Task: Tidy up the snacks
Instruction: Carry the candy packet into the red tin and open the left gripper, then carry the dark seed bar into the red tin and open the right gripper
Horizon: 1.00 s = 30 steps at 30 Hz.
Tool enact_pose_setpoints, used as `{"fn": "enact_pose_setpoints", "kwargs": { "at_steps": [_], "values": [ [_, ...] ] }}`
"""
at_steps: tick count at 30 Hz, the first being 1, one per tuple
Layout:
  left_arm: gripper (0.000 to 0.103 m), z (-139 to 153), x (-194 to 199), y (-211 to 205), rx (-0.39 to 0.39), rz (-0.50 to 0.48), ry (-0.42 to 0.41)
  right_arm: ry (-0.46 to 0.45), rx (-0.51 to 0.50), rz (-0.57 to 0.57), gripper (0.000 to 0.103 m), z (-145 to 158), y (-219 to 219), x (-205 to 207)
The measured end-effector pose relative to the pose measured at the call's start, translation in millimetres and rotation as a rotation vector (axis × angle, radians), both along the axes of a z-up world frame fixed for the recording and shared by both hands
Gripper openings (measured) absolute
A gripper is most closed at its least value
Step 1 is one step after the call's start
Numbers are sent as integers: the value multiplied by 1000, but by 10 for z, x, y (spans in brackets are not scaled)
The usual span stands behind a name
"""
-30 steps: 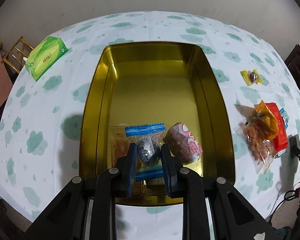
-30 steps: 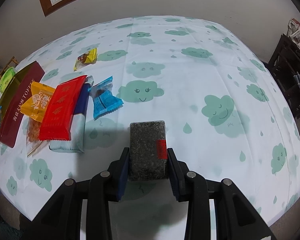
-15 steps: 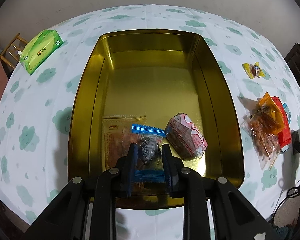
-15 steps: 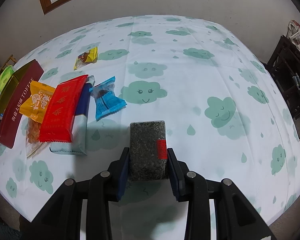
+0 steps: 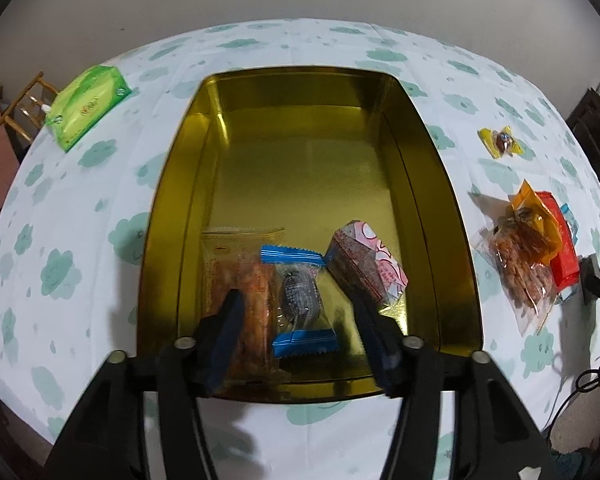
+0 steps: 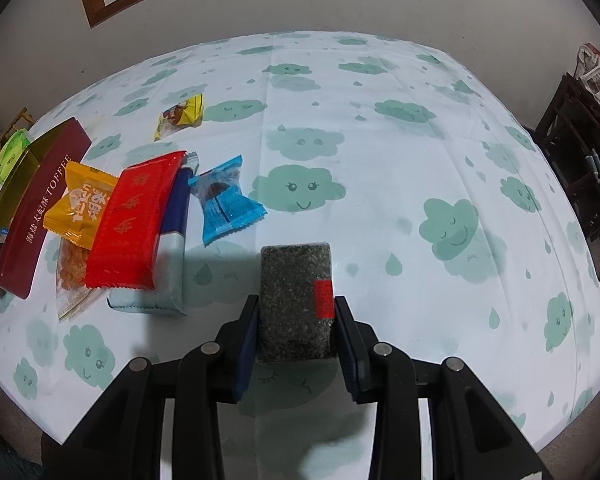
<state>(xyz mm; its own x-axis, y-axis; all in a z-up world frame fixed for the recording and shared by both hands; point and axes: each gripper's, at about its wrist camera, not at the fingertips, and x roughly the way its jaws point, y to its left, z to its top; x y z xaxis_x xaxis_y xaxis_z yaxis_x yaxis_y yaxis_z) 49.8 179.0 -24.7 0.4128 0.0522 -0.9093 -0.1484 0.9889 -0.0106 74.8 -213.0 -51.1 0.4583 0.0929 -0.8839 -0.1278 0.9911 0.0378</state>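
The left tongs (image 5: 296,320) are seen released above the near end of a rectangular gold tin (image 5: 168,216), whose polished walls are mirror-smooth; their jaws have just been opening, and a blue-ended, clear-centred candy wrapper (image 5: 300,300) lies loose between them without being pressed. It rests partly on a flat transparent packet of orange snack (image 5: 236,264), and a glossy pink, blocky pack (image 5: 364,264) is tilted just beside it. The tin stands on a tabletop covered by a white cloth printed with teal clouds (image 5: 60,264).

A dark, speckled rectangular block with a small red label (image 6: 296,296) is gripped by the clenched right tongs (image 6: 296,316) over the cloth. To its left a crinkled blue twist candy (image 6: 226,200), a shiny red packet (image 6: 134,224) laid over a blue-and-silver pouch (image 6: 172,256), an orange sachet (image 6: 80,204) and a yellow candy (image 6: 180,116) are spread.
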Motion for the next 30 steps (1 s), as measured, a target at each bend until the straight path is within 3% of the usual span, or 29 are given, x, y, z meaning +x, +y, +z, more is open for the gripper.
{"fn": "enact_pose_setpoints", "kwargs": {
  "at_steps": [3, 10, 22, 30],
  "values": [
    [63, 68, -52, -25, -5, -4, -36, -14, -3, -3, 36, 59, 39, 16],
    [64, 183, -150, -107, 6, -14, -75, -26, -26, 3, 35, 102, 109, 47],
    [65, 303, -261, -89, -50, 7, -117, -51, -36, 1, 35, 191, 133, 33],
    [75, 362, -349, -26, -72, 45, -140, -77, -27, 11, 35, 327, 214, 35]
  ]
}}
